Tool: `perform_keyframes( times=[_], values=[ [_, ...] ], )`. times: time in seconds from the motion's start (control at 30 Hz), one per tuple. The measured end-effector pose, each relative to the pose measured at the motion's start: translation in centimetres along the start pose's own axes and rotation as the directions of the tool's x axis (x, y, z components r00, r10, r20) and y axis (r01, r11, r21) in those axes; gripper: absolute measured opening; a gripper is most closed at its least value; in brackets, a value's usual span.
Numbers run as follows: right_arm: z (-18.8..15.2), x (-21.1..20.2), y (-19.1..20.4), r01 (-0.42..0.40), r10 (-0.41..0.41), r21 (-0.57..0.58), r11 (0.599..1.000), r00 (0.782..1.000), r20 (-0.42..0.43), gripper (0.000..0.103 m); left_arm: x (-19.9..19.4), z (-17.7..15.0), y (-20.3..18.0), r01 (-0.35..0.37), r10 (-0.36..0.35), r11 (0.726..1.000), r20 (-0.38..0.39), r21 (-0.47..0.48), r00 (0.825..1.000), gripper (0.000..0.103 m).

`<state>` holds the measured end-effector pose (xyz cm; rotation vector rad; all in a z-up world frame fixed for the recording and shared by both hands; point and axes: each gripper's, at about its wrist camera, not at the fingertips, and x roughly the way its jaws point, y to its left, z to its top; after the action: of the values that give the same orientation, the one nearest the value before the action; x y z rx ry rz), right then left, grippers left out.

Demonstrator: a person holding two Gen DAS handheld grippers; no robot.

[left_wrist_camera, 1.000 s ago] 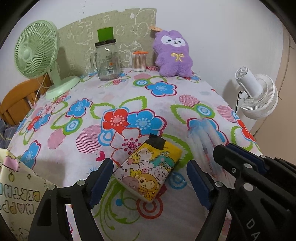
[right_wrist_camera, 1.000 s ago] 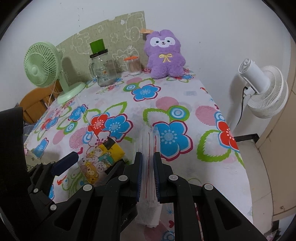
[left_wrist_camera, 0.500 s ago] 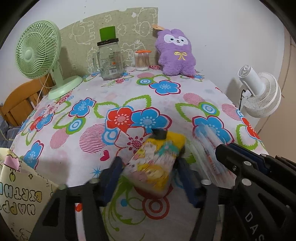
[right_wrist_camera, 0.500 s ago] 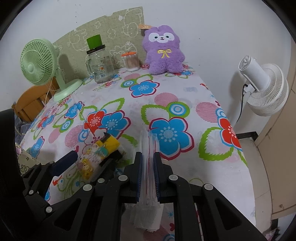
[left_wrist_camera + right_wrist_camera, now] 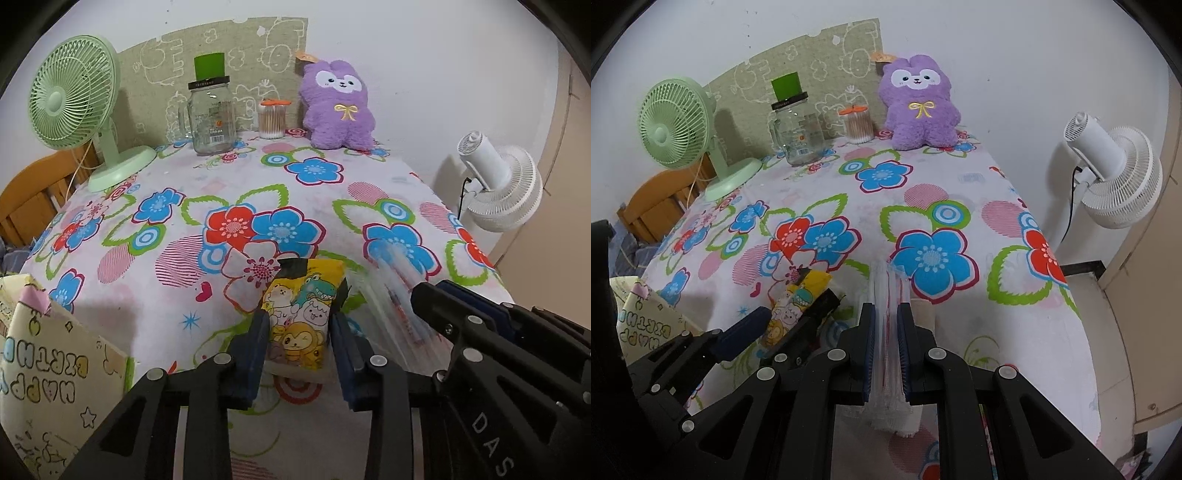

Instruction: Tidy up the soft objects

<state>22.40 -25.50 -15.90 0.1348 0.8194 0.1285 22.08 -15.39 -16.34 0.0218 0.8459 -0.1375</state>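
Soft objects are what both claws now carry near the front edge of the flower-print tablecloth [image 5: 229,173]: the left gripper [image 5: 297,332] has just been closing, and its blue pads now pinch the sides of a small yellow cartoon-animal tissue pack [image 5: 301,317], which bulges slightly between them; the right gripper [image 5: 886,328] is clamped tight on a thin clear plastic sleeve with red and white contents [image 5: 888,295], standing on edge between the pads. The two tools sit just beside each other, the right one's black frame crowding the left view. A pale paper gift bag with birthday lettering [image 5: 44,354] stands at the left edge of the table, probably the place for these items, though that is a guess. Risks from here: the pack is gripped only at its near end, so it could pivot or slide out when lifted; the limp sleeve may droop or fold; and the close-set grippers could knock together on the way to the bag.
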Motion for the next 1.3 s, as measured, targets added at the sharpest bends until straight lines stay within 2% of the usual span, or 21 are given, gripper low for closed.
perform_keyframes(
  times=[0.8, 0.87, 0.97, 1.1, 1.13, 1.17, 1.3],
  values=[
    [-2.1, -3.7, 1.5, -0.010, 0.010, 0.011, 1.000, 1.000, 0.011, 0.015, -3.3, -2.1, 0.6, 0.033, -0.033, 0.999, -0.004, -0.011, 0.999, 0.027],
    [-2.2, -4.1, 1.6, -0.010, 0.010, 0.011, 1.000, 1.000, 0.014, 0.015, -3.7, -2.4, 0.6, 0.038, -0.038, 0.999, -0.003, -0.011, 0.999, 0.020],
    [-2.4, -4.6, 1.7, -0.007, 0.007, 0.013, 1.000, 1.000, 0.020, 0.015, -4.3, -2.6, 0.6, 0.046, -0.046, 0.999, 0.000, -0.010, 0.999, 0.016],
    [-2.8, -5.3, 1.9, -0.009, 0.008, 0.015, 1.000, 1.000, 0.027, 0.015, -4.9, -3.0, 0.6, 0.050, -0.050, 0.999, 0.002, -0.008, 0.999, 0.015],
    [-2.9, -5.4, 1.9, -0.008, 0.007, 0.015, 1.000, 1.000, 0.027, 0.015, -5.0, -3.1, 0.6, 0.053, -0.053, 0.999, -0.001, -0.006, 0.999, 0.019],
    [-3.0, -5.5, 2.0, -0.006, 0.006, 0.015, 1.000, 1.000, 0.026, 0.015, -5.0, -3.2, 0.6, 0.050, -0.050, 0.999, -0.002, -0.005, 0.999, 0.031],
    [-3.4, -5.4, 2.1, -0.007, 0.006, 0.013, 1.000, 1.000, 0.017, 0.015, -4.9, -3.5, 0.7, 0.021, -0.021, 1.000, 0.007, -0.005, 1.000, 0.052]
  ],
)
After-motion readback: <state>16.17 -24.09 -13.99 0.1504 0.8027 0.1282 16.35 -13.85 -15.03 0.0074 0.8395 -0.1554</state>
